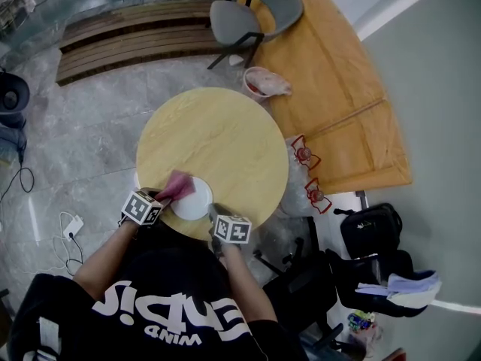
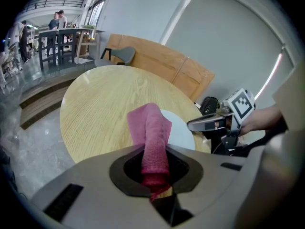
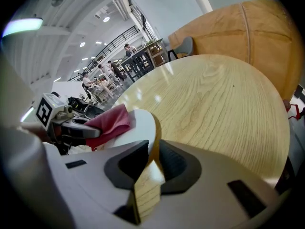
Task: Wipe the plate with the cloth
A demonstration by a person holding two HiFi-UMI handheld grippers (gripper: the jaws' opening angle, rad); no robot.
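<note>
Pink cloth (image 2: 150,128), pinched in your left hand-held gripper (image 2: 155,173), lies on the white plate (image 2: 180,131); your right hand-held gripper (image 3: 151,152) clamps the rim; wiping seems just started, most remaining.

I see a round wooden table (image 1: 225,134) on grey marble floor (image 1: 90,134). Grey chair (image 1: 252,13) beyond it, slatted wooden steps (image 1: 128,36) far left, orange wood panel (image 1: 338,89) right, ceiling lights (image 3: 106,19) on.

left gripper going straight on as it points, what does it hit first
Probably the round white plate: the left gripper, shut on the folded pink cloth, aims at its near rim, though depth is unclear.
</note>
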